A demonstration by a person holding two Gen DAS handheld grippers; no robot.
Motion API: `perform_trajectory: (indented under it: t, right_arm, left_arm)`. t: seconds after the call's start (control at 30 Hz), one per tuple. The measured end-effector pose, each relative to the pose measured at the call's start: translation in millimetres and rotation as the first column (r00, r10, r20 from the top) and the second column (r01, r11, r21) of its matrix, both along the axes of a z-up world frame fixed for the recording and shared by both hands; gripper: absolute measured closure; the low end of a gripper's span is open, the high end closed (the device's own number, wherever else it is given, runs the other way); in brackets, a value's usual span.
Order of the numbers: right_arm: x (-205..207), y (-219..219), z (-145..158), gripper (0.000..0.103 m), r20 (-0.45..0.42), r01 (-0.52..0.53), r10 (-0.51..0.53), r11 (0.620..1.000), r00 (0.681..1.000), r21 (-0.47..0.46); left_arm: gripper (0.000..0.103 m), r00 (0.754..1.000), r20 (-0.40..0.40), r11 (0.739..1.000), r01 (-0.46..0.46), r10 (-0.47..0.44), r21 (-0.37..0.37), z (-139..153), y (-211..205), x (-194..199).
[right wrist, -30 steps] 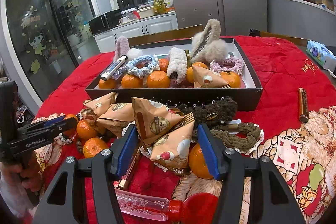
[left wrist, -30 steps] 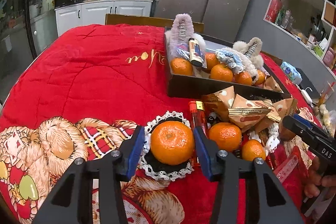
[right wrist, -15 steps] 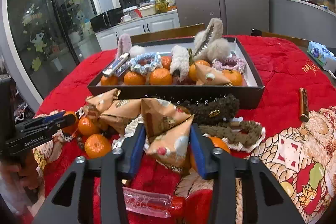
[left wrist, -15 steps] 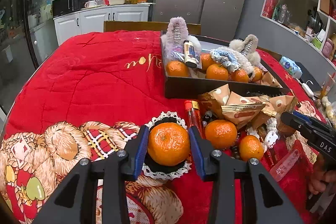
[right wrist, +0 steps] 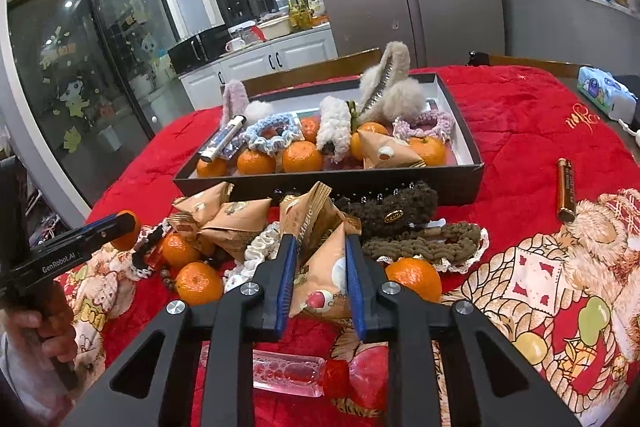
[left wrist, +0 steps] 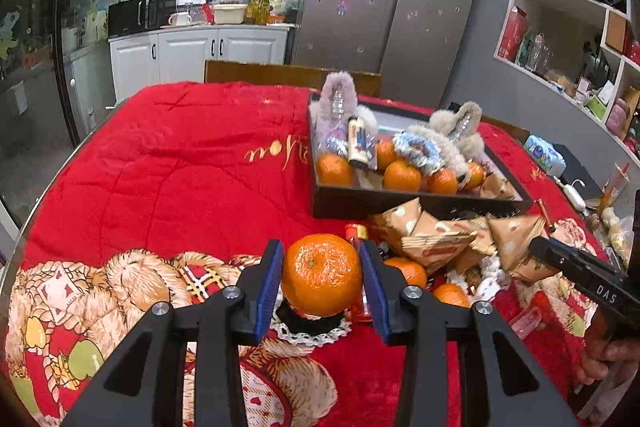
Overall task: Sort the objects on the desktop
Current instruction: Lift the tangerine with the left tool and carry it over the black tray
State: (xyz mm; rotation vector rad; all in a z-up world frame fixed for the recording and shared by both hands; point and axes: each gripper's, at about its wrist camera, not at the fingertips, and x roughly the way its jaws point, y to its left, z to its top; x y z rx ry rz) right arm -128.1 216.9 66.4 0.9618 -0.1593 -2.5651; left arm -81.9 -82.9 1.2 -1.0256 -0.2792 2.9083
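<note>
two grips are made: left gripper (left wrist: 321, 275) clamped on a mandarin (left wrist: 321, 274), right gripper (right wrist: 320, 269) on a snack packet (right wrist: 326, 281); both are best lifted clear, then carried to the tray (right wrist: 460, 183).

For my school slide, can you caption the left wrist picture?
Left gripper holding a tangerine above the red blanket.
</note>
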Motion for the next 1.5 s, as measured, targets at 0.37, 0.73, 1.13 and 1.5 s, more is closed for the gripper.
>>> perform_trajectory:
  t: [0.37,0.73,1.13,1.5]
  right_arm:
    - [18.4,1.3,26.9,0.08,-0.086,-0.014,0.011,0.999,0.996,-0.032]
    - [27.0,8.6,39.7,0.08,-0.101,-0.026,0.02,0.997,0.995,-0.067]
    - [25.4,18.3,45.6,0.08,-0.091,-0.033,0.024,0.995,0.996,-0.091]
    - [16.5,20.1,60.0,0.08,-0.072,-0.04,0.032,0.993,0.997,-0.112]
  left_arm:
    - [0.063,0.998,-0.048,0.999,0.037,-0.037,0.004,26.5,21.7,13.9]
    - [0.063,0.993,-0.046,0.994,0.105,-0.105,-0.001,39.2,59.7,22.9]
    - [0.063,0.987,-0.028,0.987,0.161,-0.161,-0.009,50.0,93.4,21.8]
    - [0.063,0.978,-0.034,0.978,0.206,-0.207,-0.034,66.7,119.6,11.5]
